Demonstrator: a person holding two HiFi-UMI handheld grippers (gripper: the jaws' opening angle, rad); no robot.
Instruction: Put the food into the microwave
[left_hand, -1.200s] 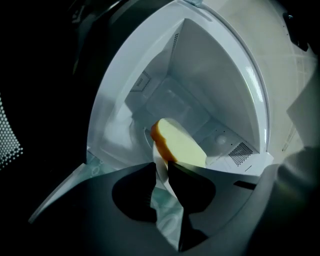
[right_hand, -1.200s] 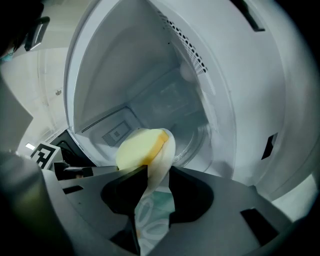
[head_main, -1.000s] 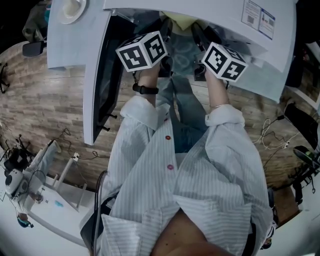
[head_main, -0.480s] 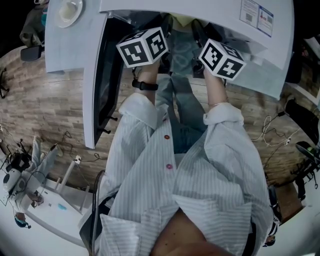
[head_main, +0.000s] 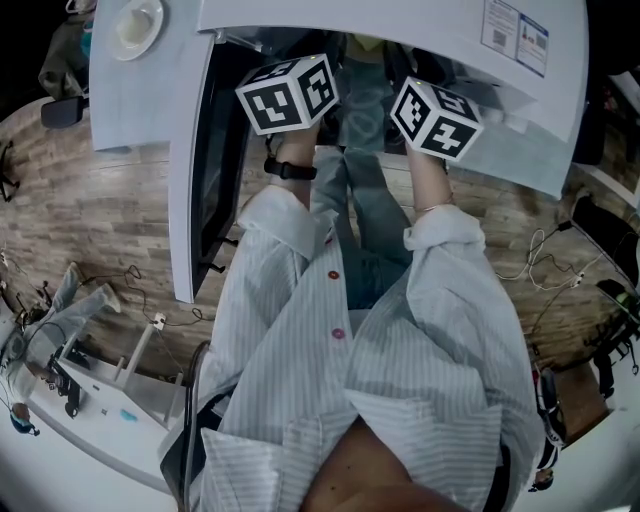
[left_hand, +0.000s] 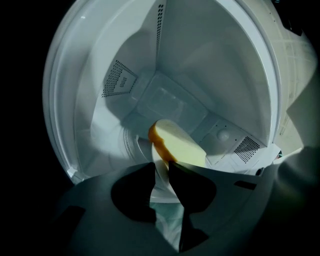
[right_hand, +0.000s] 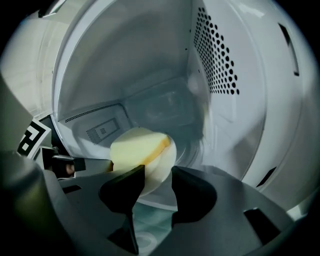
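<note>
Left gripper (left_hand: 161, 165) and right gripper (right_hand: 158, 169) fingers have just been spreading, plate (right_hand: 167, 152) rim loose between them (bread (right_hand: 132, 150) is inside the microwave (right_hand: 165, 60)): letting go, I reckon.

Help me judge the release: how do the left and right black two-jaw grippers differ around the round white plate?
Gap: the left gripper leaves a narrow gap about the rim of the round white plate; the right gripper stands clearly wider. Side: the left gripper reaches the rim from the plate's left, the right gripper from its right. Shared: both have just been opening, rim between the jaws, inside the white microwave.
</note>
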